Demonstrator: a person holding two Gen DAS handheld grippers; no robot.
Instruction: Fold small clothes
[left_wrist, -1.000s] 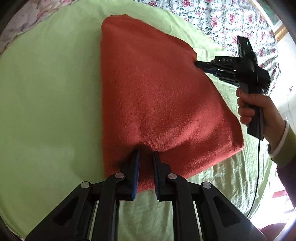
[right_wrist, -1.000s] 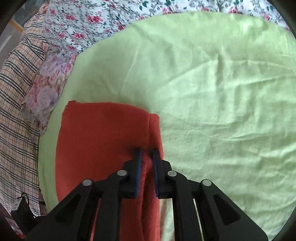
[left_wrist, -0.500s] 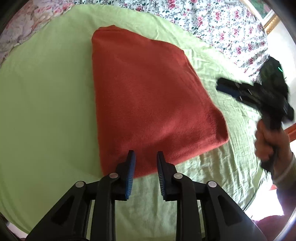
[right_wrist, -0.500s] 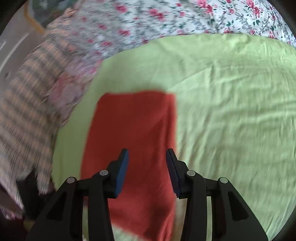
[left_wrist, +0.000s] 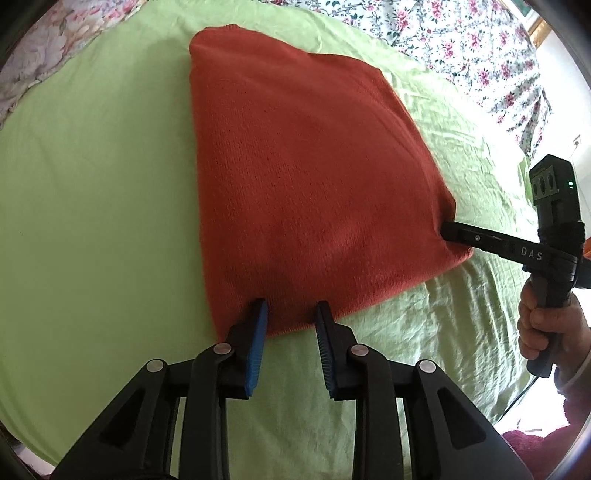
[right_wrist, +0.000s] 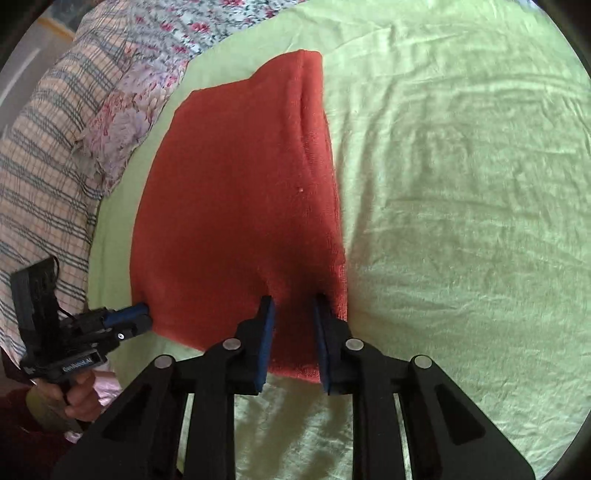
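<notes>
Straddling the near edge of the folded red cloth (left_wrist: 314, 192), the left gripper (left_wrist: 290, 314) is seen with its jaws parted, and the blue pads (left_wrist: 256, 343) are placed on either side of the hem without being pressed together. The right gripper (right_wrist: 293, 308) is likewise spread apart over the adjacent edge of the cloth, near its corner; nothing is clamped by it. The cloth is laid flat as a rough rectangle on the green sheet (left_wrist: 92, 184), towards the sheet's left side in the right wrist view. Floral bedding (left_wrist: 461, 48) is seen beyond the sheet's far edge, and a plaid fabric (right_wrist: 40, 166) beside it.
</notes>
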